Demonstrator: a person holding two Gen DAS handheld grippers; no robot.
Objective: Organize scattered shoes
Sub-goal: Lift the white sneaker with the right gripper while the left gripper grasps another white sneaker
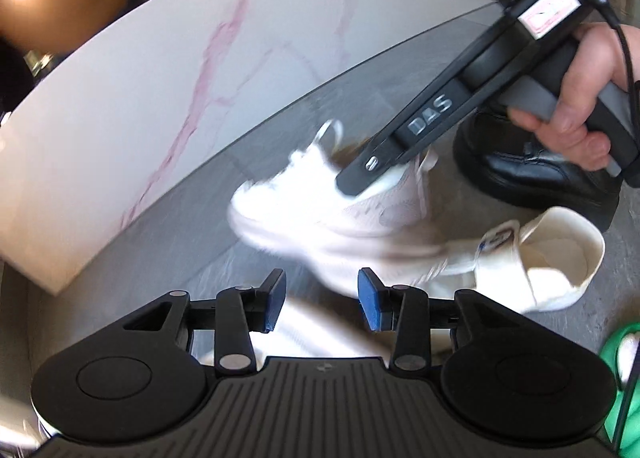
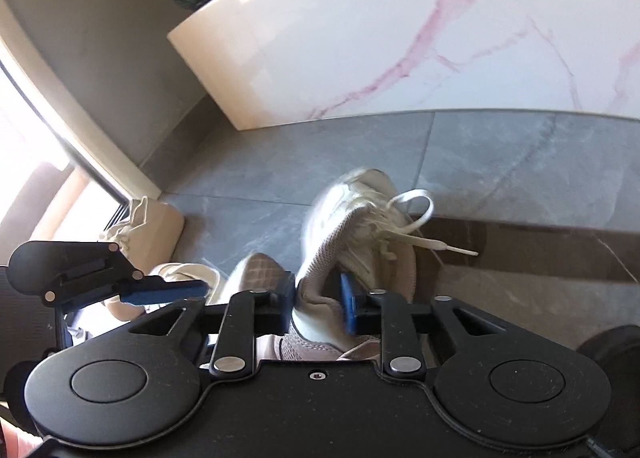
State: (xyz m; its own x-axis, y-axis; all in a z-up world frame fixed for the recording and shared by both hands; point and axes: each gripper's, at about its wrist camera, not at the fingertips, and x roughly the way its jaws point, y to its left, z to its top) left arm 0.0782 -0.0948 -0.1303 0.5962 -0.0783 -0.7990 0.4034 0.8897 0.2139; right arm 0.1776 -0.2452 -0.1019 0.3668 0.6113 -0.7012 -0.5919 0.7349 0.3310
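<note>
the sneaker (image 2: 352, 226) is showing soft mesh cloth with cotton laces. the black shoe (image 1: 532, 174) is gleaming like polished leather. the slab (image 2: 400, 38) is shining glossy, marble-veined; the floor (image 2: 500, 154) is looking matt, stone-like tile.

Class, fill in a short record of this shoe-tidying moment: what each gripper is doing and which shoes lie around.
right gripper: shut on the white sneaker at its collar
left gripper: open, nothing between its pads
other shoes: black leather shoe, cream slide sandal, green slipper
floor: grey tiles
</note>
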